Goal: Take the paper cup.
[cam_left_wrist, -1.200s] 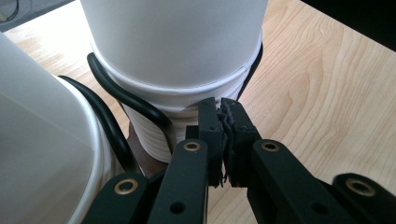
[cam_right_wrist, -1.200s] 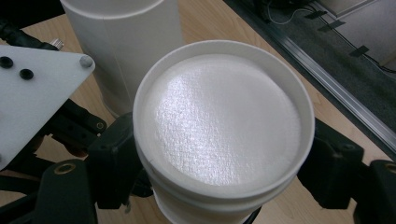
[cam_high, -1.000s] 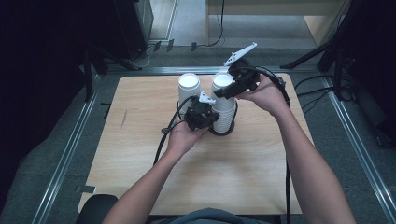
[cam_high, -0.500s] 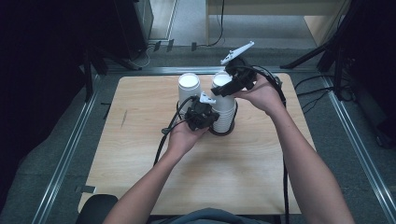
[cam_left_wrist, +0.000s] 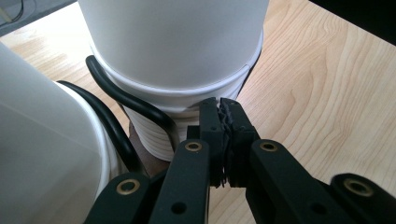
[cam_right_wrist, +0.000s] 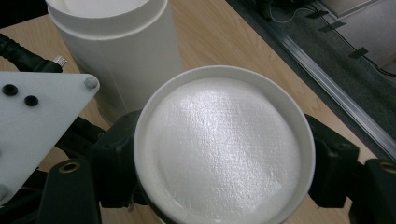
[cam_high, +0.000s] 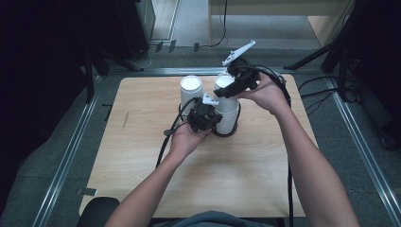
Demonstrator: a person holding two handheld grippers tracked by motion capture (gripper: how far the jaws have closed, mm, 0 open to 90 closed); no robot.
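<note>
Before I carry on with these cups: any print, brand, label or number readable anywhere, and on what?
None readable.
Stack of white paper cups: plain, no print.
Second white cup stack: plain.
Grey plate on the left gripper: bare, just holes and screws.
Wooden table: no markings.

A tall stack of plain white paper cups [cam_high: 227,111] and a second white cup stack [cam_high: 191,92] stand on a pale wood-grain table [cam_high: 246,175]; 2 black grippers carry pale grey plates
</note>
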